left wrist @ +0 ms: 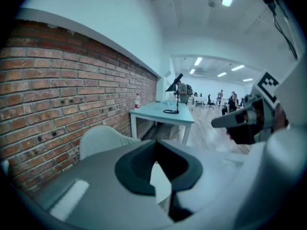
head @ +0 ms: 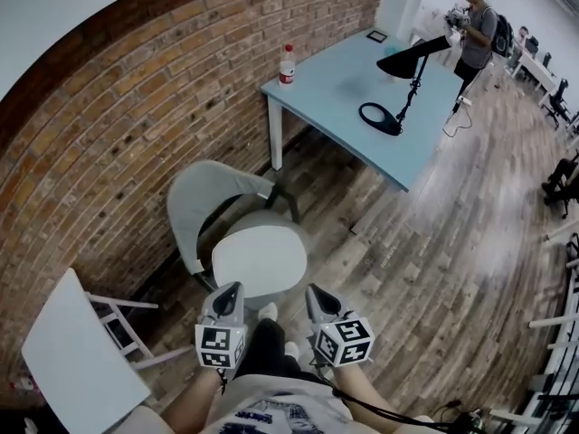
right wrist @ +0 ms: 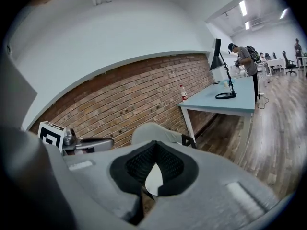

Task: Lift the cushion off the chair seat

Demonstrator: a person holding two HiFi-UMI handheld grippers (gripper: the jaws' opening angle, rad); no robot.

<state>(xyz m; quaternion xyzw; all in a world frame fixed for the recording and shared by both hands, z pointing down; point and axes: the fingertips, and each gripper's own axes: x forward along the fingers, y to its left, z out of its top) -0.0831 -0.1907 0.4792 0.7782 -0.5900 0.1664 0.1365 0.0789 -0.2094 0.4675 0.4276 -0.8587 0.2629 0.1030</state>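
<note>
lower left of head view: a white chair [head: 77, 355] by the brick wall [head: 109, 107]. left tool [head: 230, 287] at bottom centre, jaws shut, nothing btwn them. just above its tip the white cushion [head: 260, 260] lies on the seat of the grey chair [head: 194, 202], centre frame, chair's back toward the wall. right tool [head: 313, 289] just right of the cushion's lower edge, jaws also closed & empty. can't tell if either tip touches the cushion. upper right: pale blue table [head: 348, 75] w/ a bottle [head: 287, 64] & black lamp [head: 398, 98]; a person [head: 477, 30] stands past it.
</note>
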